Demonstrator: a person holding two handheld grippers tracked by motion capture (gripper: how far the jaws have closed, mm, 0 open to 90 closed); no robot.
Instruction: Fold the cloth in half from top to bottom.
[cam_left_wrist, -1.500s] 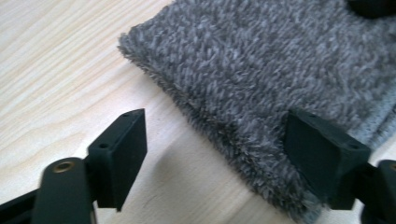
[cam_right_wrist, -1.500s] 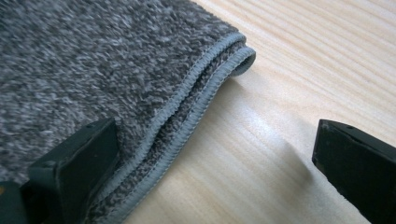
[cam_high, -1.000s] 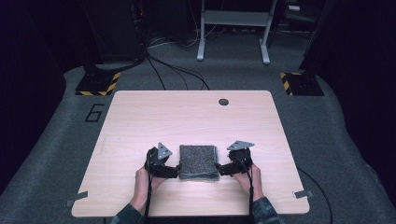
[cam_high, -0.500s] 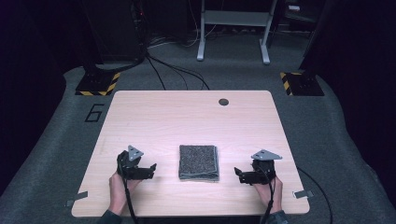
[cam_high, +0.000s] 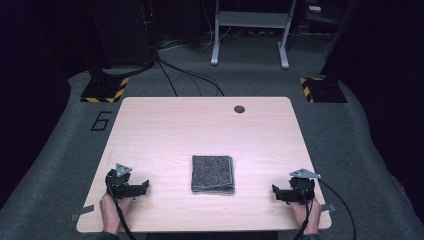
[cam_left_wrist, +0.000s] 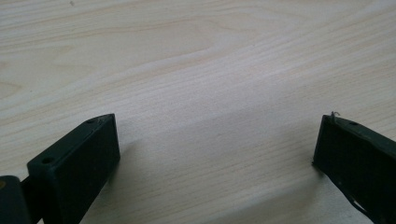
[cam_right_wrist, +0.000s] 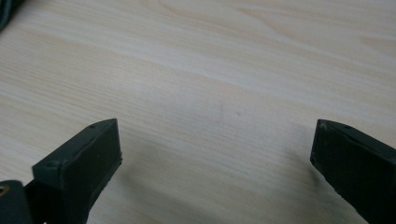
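A dark grey folded cloth (cam_high: 213, 173) lies flat on the light wooden table (cam_high: 200, 130), near the front middle. My left gripper (cam_high: 142, 187) rests low on the table well to the left of the cloth, open with nothing between its jaws. My right gripper (cam_high: 276, 192) sits near the front right corner, also open and empty, apart from the cloth. In the left gripper view the left gripper (cam_left_wrist: 215, 144) has bare wood between its wide-apart jaws. In the right gripper view the right gripper (cam_right_wrist: 215, 144) likewise spans bare wood.
A round cable hole (cam_high: 239, 109) is at the table's far edge. Beyond the table are grey carpet, floor cables (cam_high: 185, 75), a metal frame (cam_high: 250, 30) and two stands with yellow-black striped bases (cam_high: 105, 90). A "6" (cam_high: 101, 121) is marked on the floor at left.
Both grippers left the cloth's side edges and moved outward, the left one to the front left, the right one to the front right. The cloth stays folded in place.
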